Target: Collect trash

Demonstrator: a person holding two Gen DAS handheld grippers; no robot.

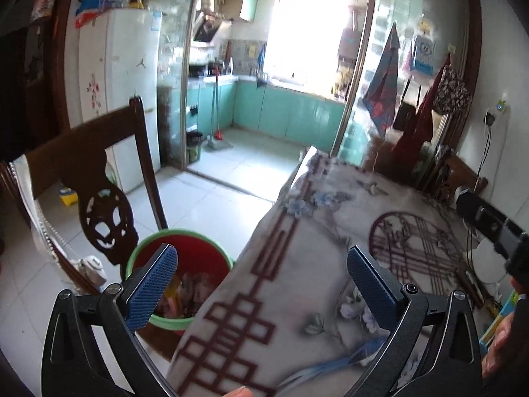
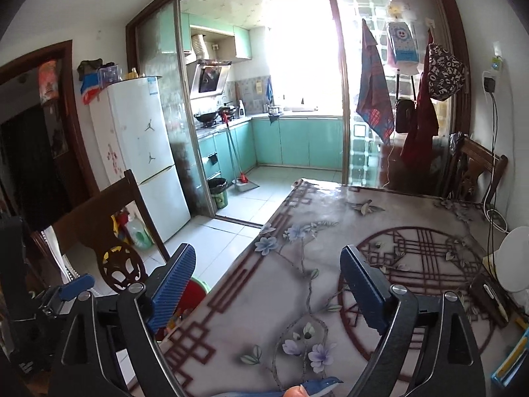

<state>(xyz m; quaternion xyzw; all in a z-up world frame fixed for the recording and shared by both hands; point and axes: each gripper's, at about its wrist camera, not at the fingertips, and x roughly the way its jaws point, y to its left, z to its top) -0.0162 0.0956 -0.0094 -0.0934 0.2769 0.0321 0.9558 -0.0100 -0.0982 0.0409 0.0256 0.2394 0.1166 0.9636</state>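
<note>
I have both grippers up over the near end of the tabletop (image 2: 330, 218), which wears a glossy printed cloth with blue flowers and a dark red lattice border. The left gripper (image 1: 261, 281) stands released, its ribbed blue pads spread wide with nothing between them; the right gripper (image 2: 267, 284) is likewise released and empty.

The trash I can actually see is already in the round red plastic bin with the green rim (image 1: 185, 264), standing on the white tiled floor just off the tabletop's left edge, beside the dark carved wooden chair (image 1: 99, 198). It looks like crumpled wrappers and scraps, blurred, so I cannot tell the pieces apart. I judge it light, soft and crushable; a pinch on any raised fold should hold it. The bin itself looks thin and stiff, and I would take it by the rim.

I see no loose litter on the cloth between the pads. Along the right edge sit a white round object (image 2: 515, 258) and a dark flat device (image 2: 489, 294), with cables trailing; I would keep away from those. The middle of the tabletop is open, and the gap between its left edge and the chair is narrow
</note>
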